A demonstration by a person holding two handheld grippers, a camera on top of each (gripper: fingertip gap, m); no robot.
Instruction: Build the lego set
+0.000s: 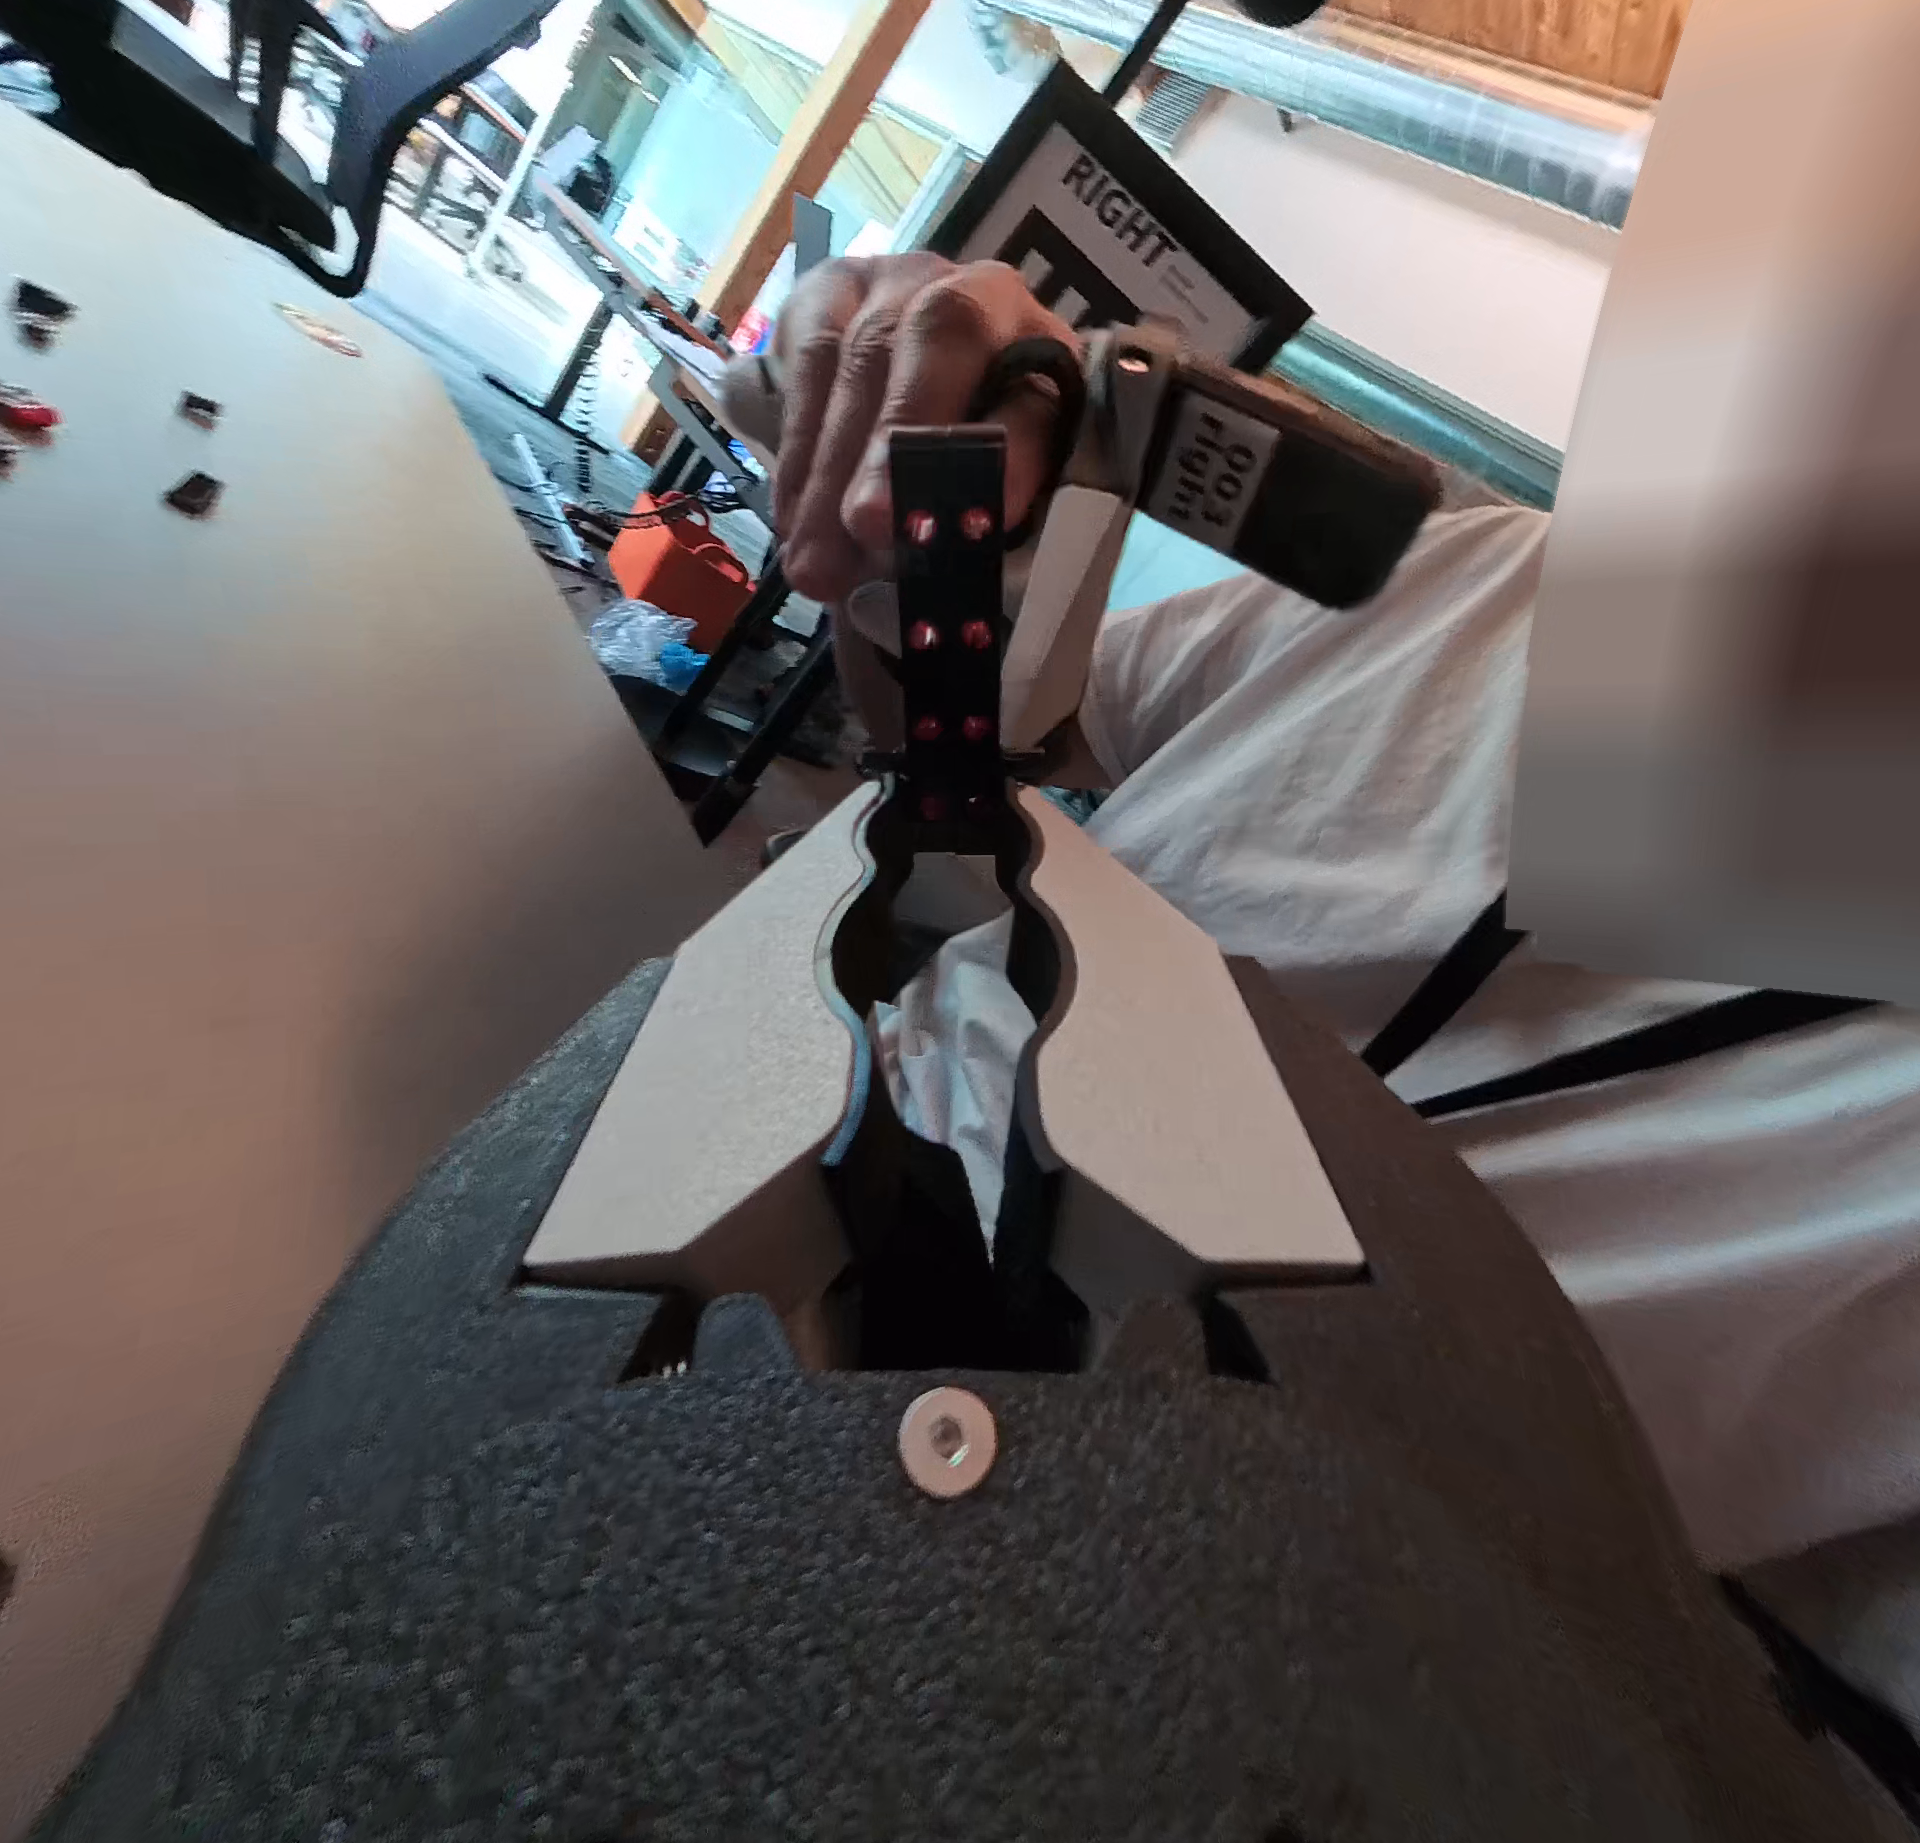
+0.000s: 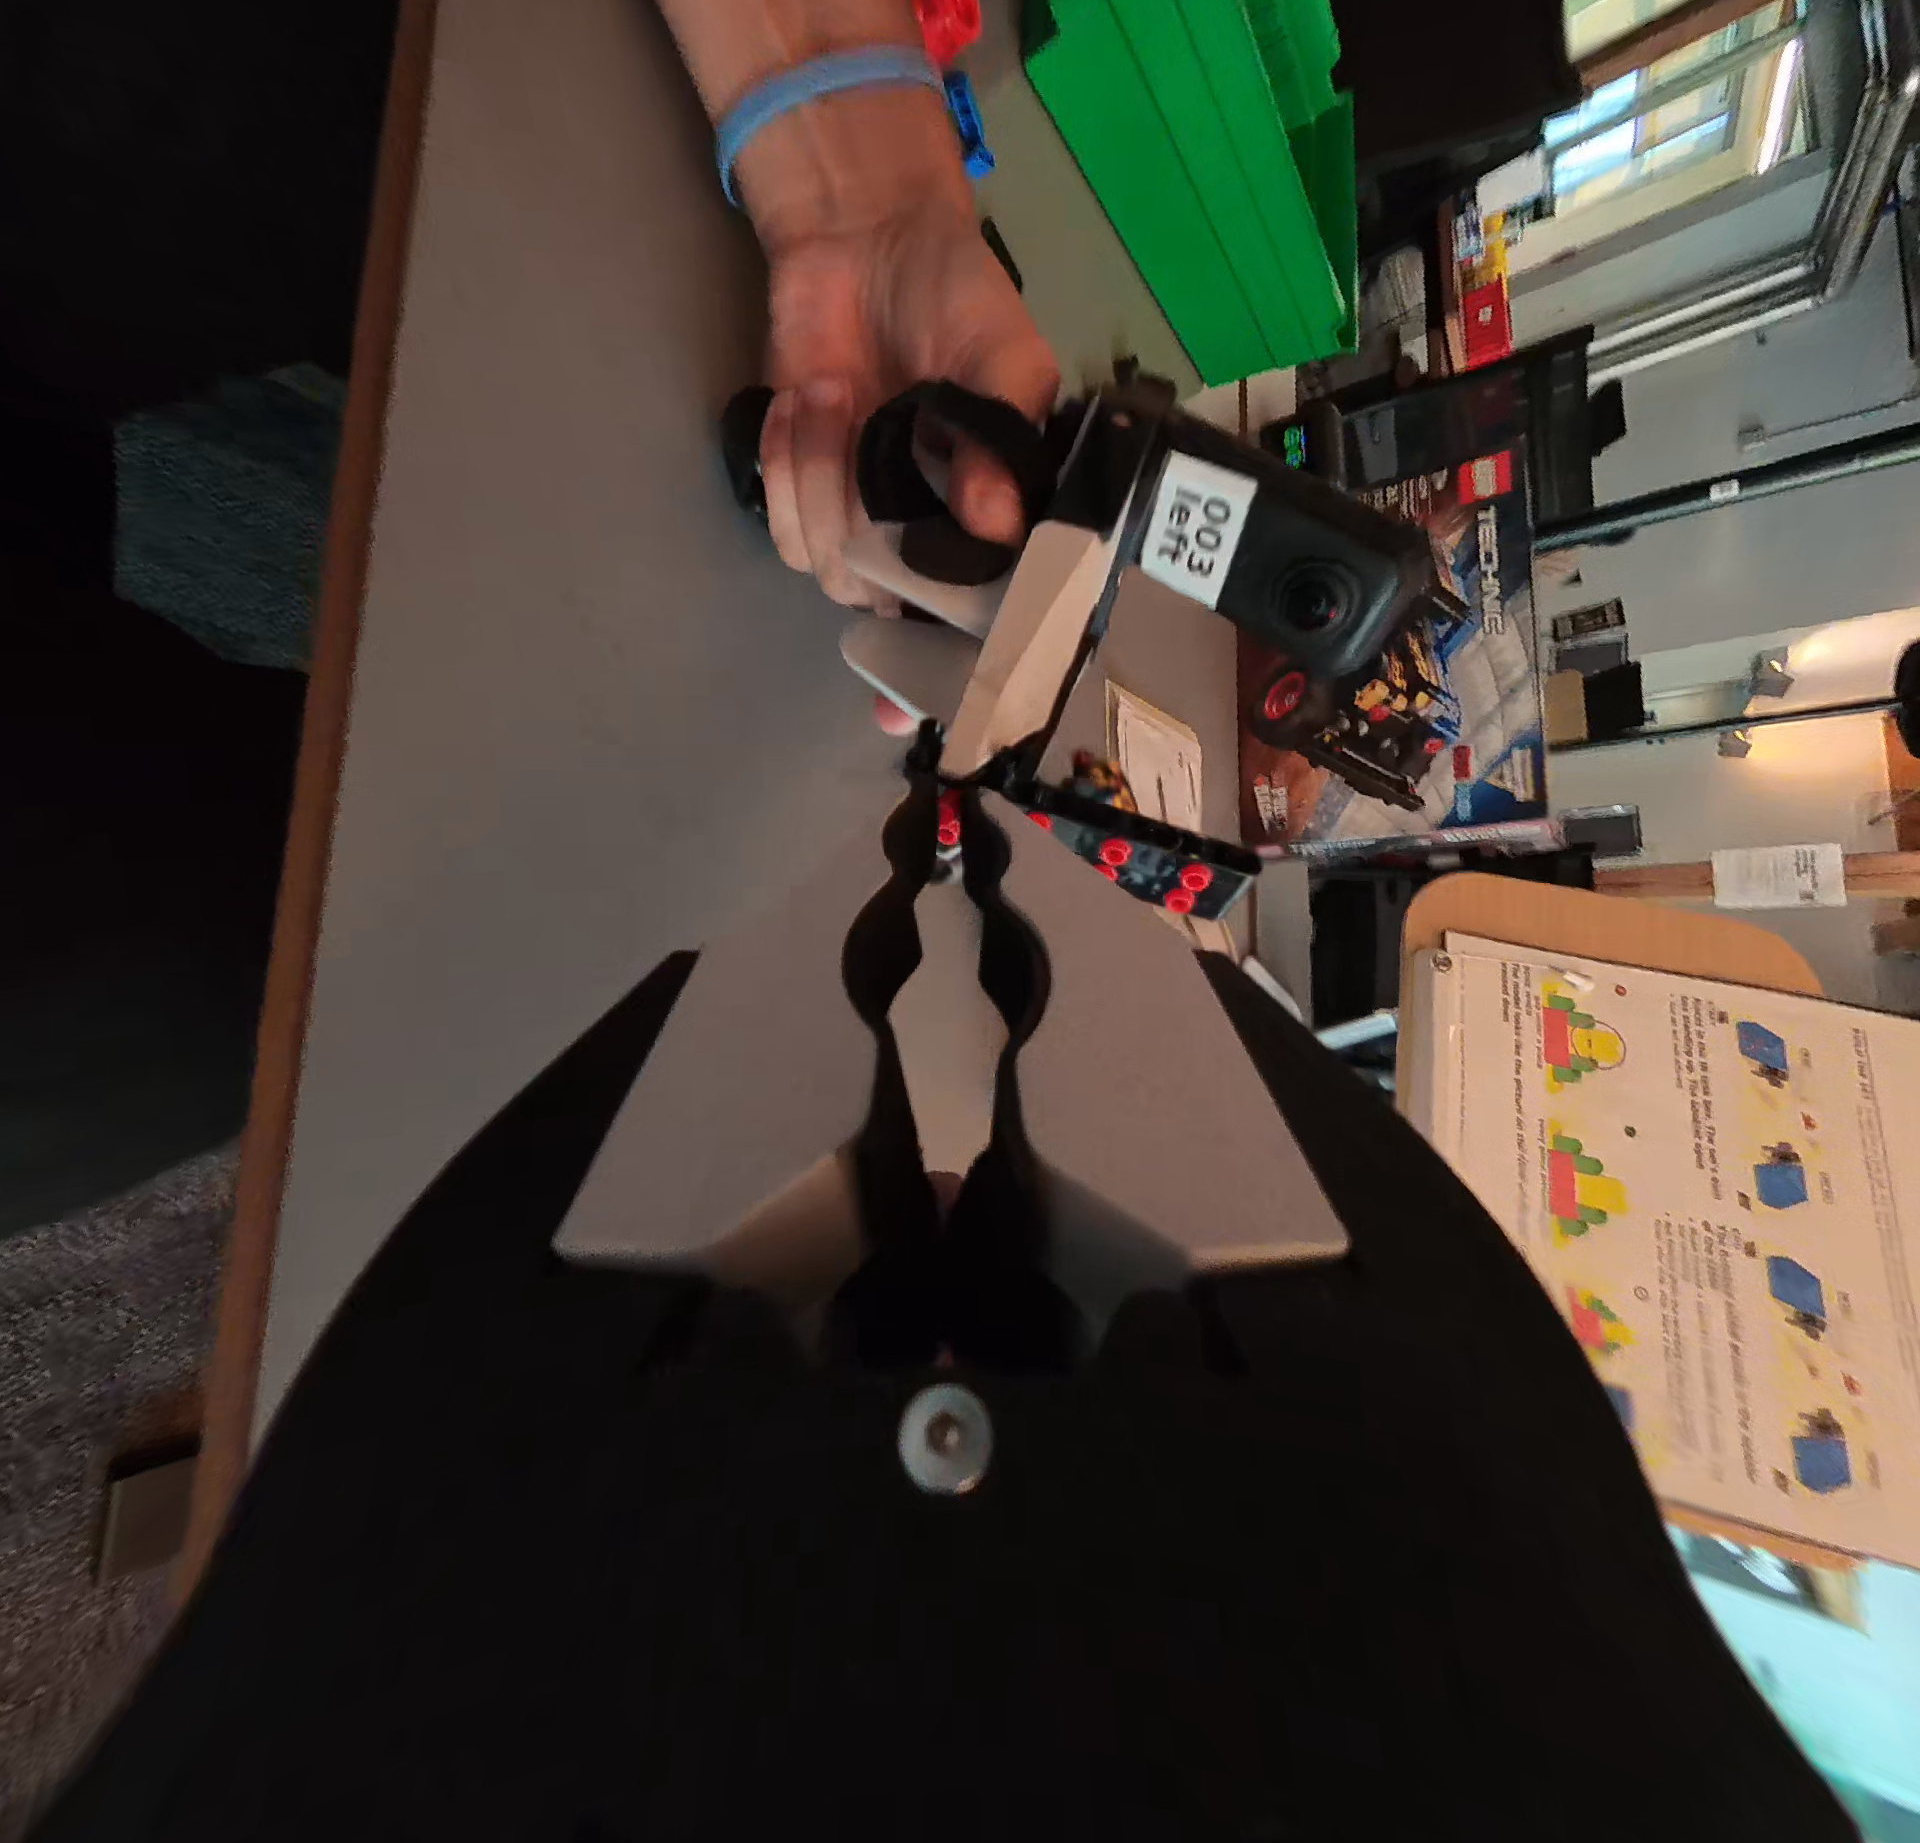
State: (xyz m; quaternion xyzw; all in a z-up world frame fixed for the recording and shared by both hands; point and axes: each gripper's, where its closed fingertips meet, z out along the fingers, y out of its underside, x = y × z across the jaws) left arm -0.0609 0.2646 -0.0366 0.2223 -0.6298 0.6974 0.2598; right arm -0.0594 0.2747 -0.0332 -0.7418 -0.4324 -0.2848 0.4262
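One black lego beam w/ red pins (image 1: 948,640), lower end hidden betw. left gripper (image 1: 945,825) jaws, held above table (image 1: 260,650) edge; long axis runs away from cam. Right gripper (image 2: 948,837) jaws narrow on same beam; contact blurred.

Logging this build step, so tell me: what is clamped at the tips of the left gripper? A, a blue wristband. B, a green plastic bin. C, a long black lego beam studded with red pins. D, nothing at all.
C: in the left wrist view the left gripper pinches the near end of the long black lego beam with red pins.
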